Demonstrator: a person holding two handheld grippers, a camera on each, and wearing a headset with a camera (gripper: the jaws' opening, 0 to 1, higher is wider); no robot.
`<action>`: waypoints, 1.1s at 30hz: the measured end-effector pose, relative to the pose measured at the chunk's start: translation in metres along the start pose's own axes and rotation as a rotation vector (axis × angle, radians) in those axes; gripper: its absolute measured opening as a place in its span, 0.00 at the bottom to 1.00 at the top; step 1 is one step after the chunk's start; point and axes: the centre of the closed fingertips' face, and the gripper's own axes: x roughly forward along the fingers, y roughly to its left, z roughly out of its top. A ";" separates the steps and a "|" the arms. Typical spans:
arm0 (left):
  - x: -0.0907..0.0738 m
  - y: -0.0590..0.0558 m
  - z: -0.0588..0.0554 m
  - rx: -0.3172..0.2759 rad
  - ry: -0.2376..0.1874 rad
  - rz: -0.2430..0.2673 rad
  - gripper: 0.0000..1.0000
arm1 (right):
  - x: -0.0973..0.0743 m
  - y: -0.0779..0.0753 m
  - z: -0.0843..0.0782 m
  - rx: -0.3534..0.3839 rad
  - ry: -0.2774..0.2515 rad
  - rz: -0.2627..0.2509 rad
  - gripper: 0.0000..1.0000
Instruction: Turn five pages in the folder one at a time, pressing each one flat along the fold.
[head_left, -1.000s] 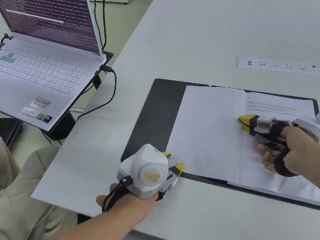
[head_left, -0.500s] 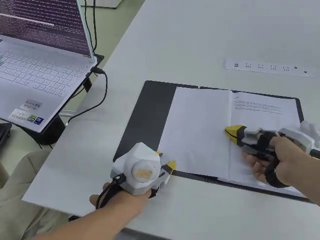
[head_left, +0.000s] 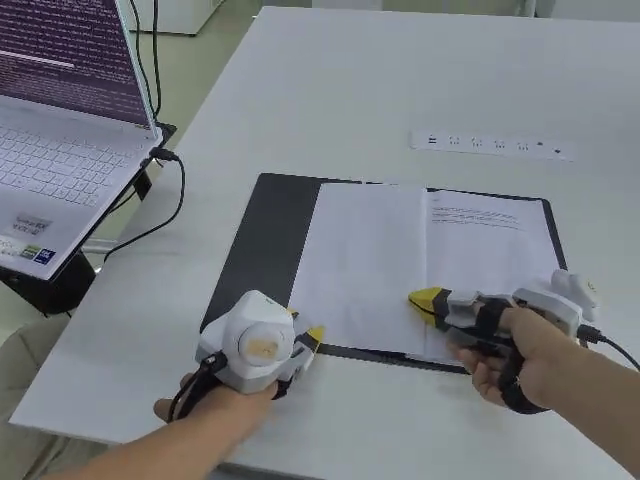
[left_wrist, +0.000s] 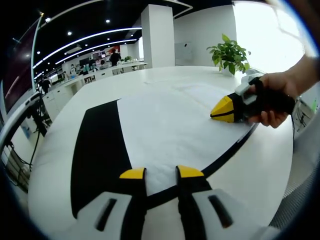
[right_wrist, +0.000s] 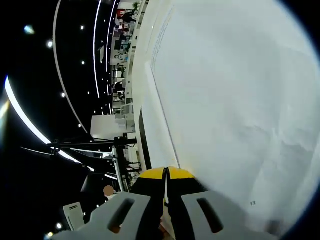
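While the bench (head_left: 350, 90) carries the open folder (head_left: 260, 240), one page (head_left: 360, 260) lies turned on its left half. The right gripper (head_left: 420, 298), jaws together, presses near the fold. The left gripper (head_left: 312, 335), jaws slightly apart and empty, rests at the near edge. The remaining page count cannot be told.

Folder (head_left: 262, 240) cover: black, matt, looks like plastic. Pages (head_left: 370, 260): plain white matt paper, faintly rippled by the right gripper (head_left: 425, 298). That and the left gripper (head_left: 312, 335): smooth white plastic shells, yellow tips. Table (head_left: 330, 90): white, smooth, low sheen. Laptop (head_left: 60, 170) far left, power strip (head_left: 490, 145) far right: white plastic.
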 end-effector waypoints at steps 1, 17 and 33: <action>0.000 0.000 0.000 -0.002 -0.001 0.000 0.22 | -0.002 -0.002 -0.005 0.000 0.006 0.000 0.00; 0.000 0.000 0.000 0.000 -0.009 0.001 0.22 | -0.026 -0.013 -0.045 0.030 0.012 0.018 0.00; 0.000 0.000 0.001 -0.032 0.012 0.003 0.22 | -0.056 0.011 -0.066 0.057 -0.024 0.100 0.00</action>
